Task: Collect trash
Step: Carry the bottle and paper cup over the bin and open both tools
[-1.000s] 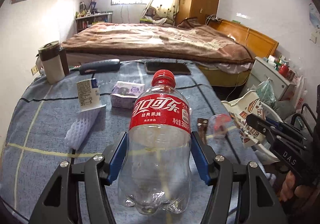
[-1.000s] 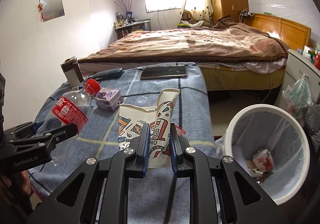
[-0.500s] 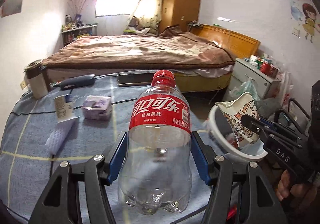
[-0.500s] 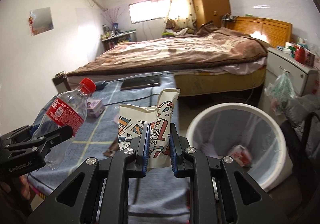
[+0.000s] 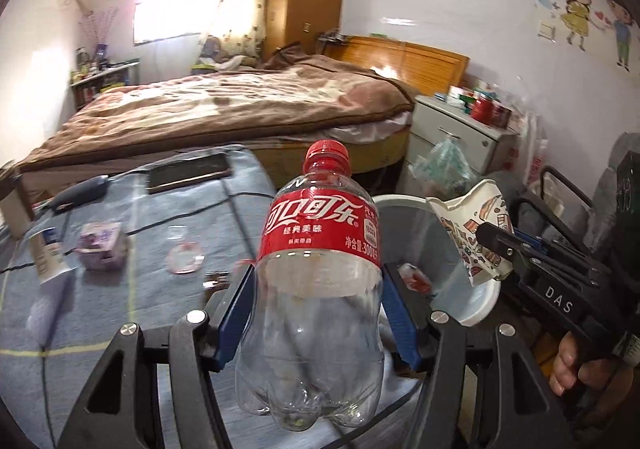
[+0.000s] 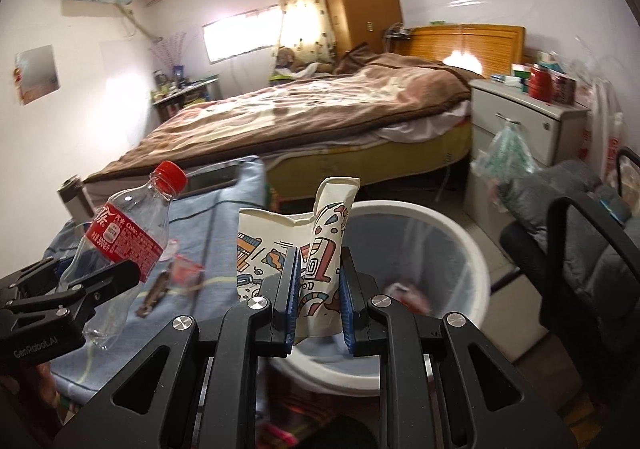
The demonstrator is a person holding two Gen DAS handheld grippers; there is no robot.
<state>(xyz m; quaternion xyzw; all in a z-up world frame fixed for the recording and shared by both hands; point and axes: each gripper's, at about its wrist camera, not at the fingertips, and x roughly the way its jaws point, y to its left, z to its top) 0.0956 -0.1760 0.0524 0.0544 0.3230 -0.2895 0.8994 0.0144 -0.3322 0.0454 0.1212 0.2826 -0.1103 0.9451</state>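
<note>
My left gripper (image 5: 318, 313) is shut on an empty clear cola bottle (image 5: 316, 289) with a red cap and red label, held upright over the table's right edge. That bottle (image 6: 120, 245) leans at the left of the right wrist view. My right gripper (image 6: 318, 285) is shut on a crushed paper cup (image 6: 316, 253) printed with cartoon patterns, held above the near rim of the white trash bin (image 6: 476, 249). In the left wrist view the cup (image 5: 476, 237) hangs over the bin (image 5: 400, 205). Red-and-white wrappers lie inside the bin.
The blue-clothed table (image 5: 120, 289) carries a purple box (image 5: 102, 245), a white tube (image 5: 48, 257), a clear lid (image 5: 186, 259) and a tablet (image 5: 188, 175). A bed (image 6: 320, 105) lies behind, a grey nightstand (image 6: 524, 117) and black chair (image 6: 580, 249) to the right.
Both grippers have swung right with their loads, off the table toward the bin. The bin now sits right behind the cup and beside the bottle.
</note>
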